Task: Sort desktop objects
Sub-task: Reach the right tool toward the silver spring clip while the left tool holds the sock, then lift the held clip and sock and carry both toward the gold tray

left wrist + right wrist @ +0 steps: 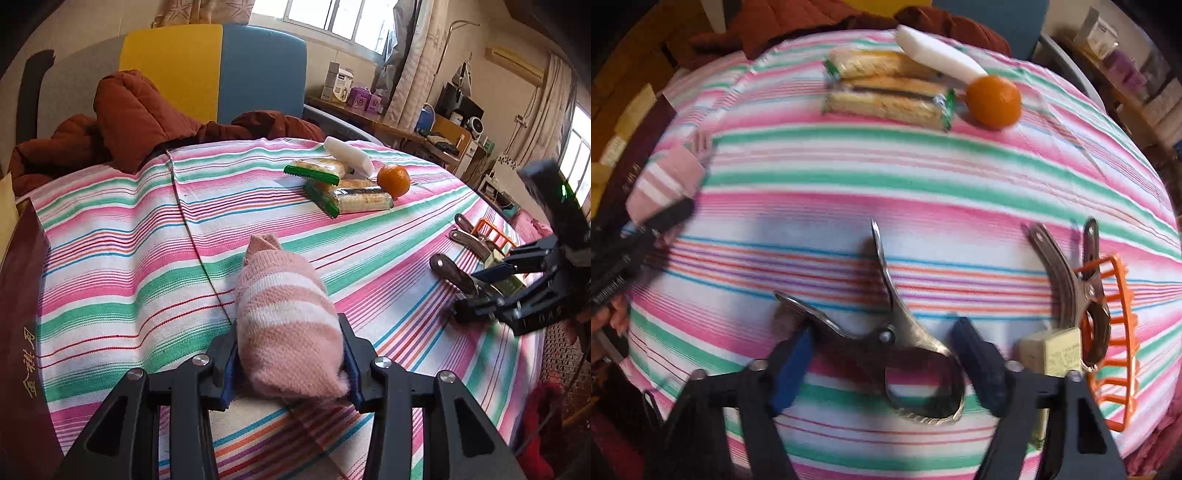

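My left gripper (pixel 290 363) is shut on a rolled pink-and-white striped sock (pixel 286 317) and holds it just above the striped tablecloth (pixel 122 258); both also show at the left of the right wrist view, sock (pixel 665 181). My right gripper (pixel 886 365) is open, its blue pads on either side of a large metal clamp (pixel 905 350) lying on the cloth. In the left wrist view the right gripper (pixel 476 295) sits at the table's right side over that clamp (pixel 452 275).
At the far side lie two wrapped biscuit packs (pixel 886 96), a white block (pixel 938 51) and an orange (pixel 993 101). A second metal clamp (pixel 1071 280), an orange hair claw (pixel 1115 332) and a small pale box (pixel 1052 350) lie at the right. A dark red box (pixel 22 332) stands at the left edge.
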Demonstrator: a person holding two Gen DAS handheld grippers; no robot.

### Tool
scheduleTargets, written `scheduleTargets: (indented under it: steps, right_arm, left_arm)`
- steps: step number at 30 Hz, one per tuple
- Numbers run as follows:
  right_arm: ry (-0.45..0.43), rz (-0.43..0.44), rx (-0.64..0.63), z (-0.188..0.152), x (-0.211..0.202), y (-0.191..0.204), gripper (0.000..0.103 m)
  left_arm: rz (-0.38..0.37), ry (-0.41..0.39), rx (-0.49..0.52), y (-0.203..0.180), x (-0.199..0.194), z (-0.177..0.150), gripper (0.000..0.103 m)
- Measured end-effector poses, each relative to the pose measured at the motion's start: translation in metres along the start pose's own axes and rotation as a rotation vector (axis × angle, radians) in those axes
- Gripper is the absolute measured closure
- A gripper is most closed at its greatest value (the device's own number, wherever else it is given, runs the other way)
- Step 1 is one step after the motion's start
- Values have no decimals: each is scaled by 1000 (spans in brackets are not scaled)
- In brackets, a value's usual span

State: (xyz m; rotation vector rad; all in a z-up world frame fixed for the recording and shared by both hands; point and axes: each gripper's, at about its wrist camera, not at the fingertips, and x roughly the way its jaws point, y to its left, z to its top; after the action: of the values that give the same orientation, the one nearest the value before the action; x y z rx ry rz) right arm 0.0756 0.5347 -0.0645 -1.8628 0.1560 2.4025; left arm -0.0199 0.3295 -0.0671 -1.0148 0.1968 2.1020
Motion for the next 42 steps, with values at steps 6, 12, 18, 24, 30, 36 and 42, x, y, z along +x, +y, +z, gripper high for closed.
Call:
scheduleTargets:
  steps: [6, 12, 18, 24, 30, 36, 42]
  right_arm:
    - [-84, 74, 121, 24, 3, 12, 51]
    - [-135, 108, 231, 22, -16, -9, 37]
    - [-266, 216, 379, 14, -54, -24, 14]
    - [-287, 117, 385, -3, -63, -14, 12]
    - [-653, -204, 237, -12, -114, 4, 0]
    - [-360, 110, 477, -5, -63, -39, 7]
    - [-246, 148, 344, -4, -45, -15, 11]
  left_arm:
    - [-7, -2, -4, 1, 0, -1, 57]
    - [-23, -4, -16, 2, 0, -1, 57]
    - [-19, -2, -8, 2, 0, -1, 57]
    - [-17, -2, -7, 1, 0, -1, 57]
    - [-18, -2, -7, 1, 0, -1, 56]
    - [-18, -2, -8, 1, 0, -1, 56]
    - [-12, -1, -1, 0, 0, -1, 56]
